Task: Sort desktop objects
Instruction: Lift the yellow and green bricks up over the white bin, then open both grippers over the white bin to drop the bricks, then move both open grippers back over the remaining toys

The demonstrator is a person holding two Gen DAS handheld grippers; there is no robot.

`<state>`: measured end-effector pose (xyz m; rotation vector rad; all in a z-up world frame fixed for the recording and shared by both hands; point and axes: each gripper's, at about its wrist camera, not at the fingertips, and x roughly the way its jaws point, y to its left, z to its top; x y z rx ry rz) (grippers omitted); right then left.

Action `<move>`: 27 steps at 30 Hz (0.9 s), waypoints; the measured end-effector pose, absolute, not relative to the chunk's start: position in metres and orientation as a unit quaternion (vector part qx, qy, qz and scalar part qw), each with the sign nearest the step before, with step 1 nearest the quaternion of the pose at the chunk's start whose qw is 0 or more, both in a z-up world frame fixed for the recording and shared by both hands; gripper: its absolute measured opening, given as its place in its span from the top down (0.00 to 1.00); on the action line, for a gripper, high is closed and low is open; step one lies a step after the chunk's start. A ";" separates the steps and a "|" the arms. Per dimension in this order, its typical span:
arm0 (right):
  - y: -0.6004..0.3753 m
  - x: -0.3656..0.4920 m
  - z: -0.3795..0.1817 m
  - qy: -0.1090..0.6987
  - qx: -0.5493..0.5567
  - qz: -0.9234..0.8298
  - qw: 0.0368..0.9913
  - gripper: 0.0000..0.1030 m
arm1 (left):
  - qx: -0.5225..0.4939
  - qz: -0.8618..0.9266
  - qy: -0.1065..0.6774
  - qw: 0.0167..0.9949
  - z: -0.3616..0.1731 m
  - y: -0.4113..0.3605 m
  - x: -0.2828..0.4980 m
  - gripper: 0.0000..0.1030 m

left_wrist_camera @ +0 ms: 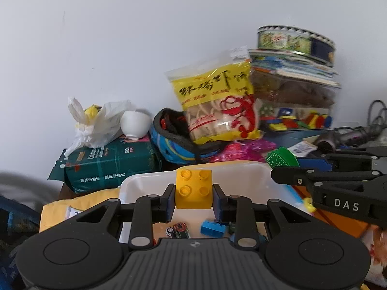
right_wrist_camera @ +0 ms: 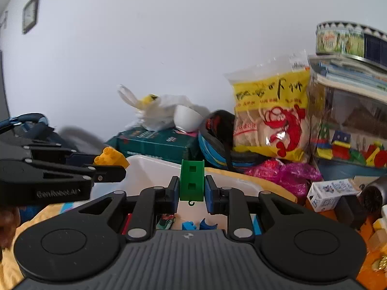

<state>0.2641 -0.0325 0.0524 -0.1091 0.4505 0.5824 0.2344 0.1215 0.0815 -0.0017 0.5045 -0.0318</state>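
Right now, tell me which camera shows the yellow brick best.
The left wrist view. There the yellow brick sits centred between the left gripper fingers, its four studs and front face plain. The right wrist view shows it only from the side at the left edge, partly hidden behind that gripper's finger.

Right gripper clamps a green toy piece upright between its blue pads, a small hook hanging from the piece's lower edge. Just beyond and below sits a white bin, small blue bits visible inside. Off to the left, the left gripper grips a yellow brick. Ahead right, a shrimp snack bag leans against a clear toy box.
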 end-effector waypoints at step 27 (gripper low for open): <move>-0.120 0.140 -0.034 0.312 -0.064 0.331 0.888 0.43 | -0.020 -0.084 0.384 0.919 -0.035 0.051 0.086 0.32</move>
